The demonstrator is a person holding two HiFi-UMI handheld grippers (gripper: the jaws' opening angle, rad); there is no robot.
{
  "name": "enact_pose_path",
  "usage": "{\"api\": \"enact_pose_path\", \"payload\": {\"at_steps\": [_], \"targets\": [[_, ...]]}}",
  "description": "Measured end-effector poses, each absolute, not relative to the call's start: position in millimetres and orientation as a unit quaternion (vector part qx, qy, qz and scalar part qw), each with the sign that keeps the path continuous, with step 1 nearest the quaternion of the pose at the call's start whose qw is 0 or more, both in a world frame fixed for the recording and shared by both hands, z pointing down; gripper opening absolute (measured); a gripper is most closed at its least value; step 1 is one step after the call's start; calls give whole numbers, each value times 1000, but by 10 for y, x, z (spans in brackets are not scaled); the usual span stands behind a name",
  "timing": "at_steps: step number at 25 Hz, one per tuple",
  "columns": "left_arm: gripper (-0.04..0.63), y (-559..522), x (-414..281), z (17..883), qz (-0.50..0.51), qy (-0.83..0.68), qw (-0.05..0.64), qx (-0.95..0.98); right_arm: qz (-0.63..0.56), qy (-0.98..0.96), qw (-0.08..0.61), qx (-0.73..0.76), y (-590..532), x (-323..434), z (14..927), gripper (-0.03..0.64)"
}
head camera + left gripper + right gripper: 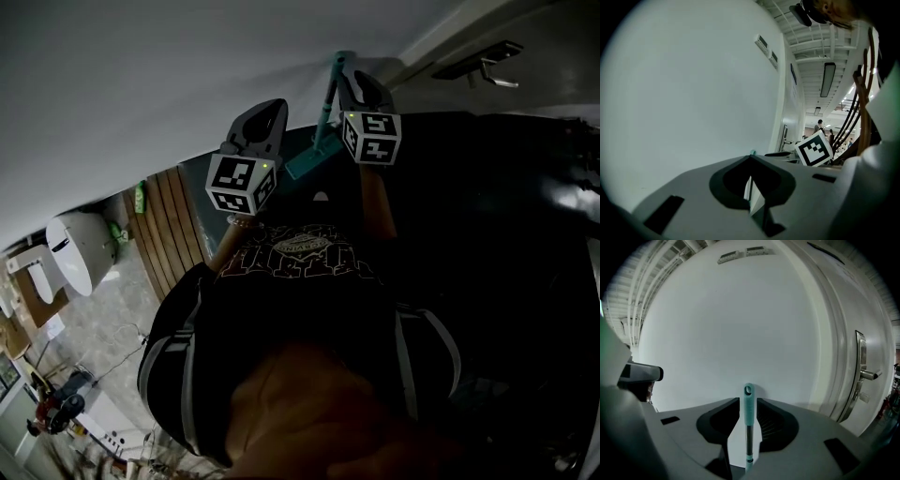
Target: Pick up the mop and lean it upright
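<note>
The mop's teal handle [748, 404] stands upright against the white wall [740, 324], between the jaws of my right gripper [748, 427]. Those jaws are open, with a sliver of wall showing beside the handle. In the head view the mop handle [328, 98] runs down to its teal head [305, 164], and the right gripper [361, 89] is at its top. To the mop's left my left gripper [265, 111] is raised toward the wall. In its own view the left gripper [751, 187] looks shut and empty, and only the mop's teal tip [753, 152] peeks over it.
A door with a metal lever handle [865, 373] is just right of the mop; the door handle [492, 70] also shows in the head view. Wooden slats [173, 225] and a white rounded appliance [80, 248] lie at the left. People [819, 125] stand far down the corridor.
</note>
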State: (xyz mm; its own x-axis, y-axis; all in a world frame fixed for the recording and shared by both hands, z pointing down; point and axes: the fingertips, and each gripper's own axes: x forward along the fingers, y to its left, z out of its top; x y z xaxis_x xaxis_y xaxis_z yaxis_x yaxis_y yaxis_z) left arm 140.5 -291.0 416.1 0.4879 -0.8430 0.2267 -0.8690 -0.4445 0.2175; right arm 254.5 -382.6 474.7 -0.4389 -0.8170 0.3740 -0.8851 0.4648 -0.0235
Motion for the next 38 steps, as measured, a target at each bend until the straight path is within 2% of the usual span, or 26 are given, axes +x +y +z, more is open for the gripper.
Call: {"api": "enact_pose_path", "payload": {"at_steps": [2, 4, 7, 20, 38], "targets": [[38, -2904, 1443, 4157, 42, -498, 154, 852, 106, -843, 154, 504, -3741, 2562, 4700, 121], [38, -2913, 1501, 4156, 42, -492, 153, 856, 102, -842, 147, 509, -3673, 2611, 4642, 53], [38, -2906, 1588, 4149, 42, -483, 152, 861, 99, -843, 134, 512, -3554, 2672, 4540, 23], [38, -2766, 1804, 4141, 49, -455, 152, 876, 115, -849, 102, 505, -3034, 2667, 4248, 20], [38, -2424, 2099, 4141, 56, -408, 155, 898, 135, -845, 102, 508, -2380, 2663, 4192, 20]]}}
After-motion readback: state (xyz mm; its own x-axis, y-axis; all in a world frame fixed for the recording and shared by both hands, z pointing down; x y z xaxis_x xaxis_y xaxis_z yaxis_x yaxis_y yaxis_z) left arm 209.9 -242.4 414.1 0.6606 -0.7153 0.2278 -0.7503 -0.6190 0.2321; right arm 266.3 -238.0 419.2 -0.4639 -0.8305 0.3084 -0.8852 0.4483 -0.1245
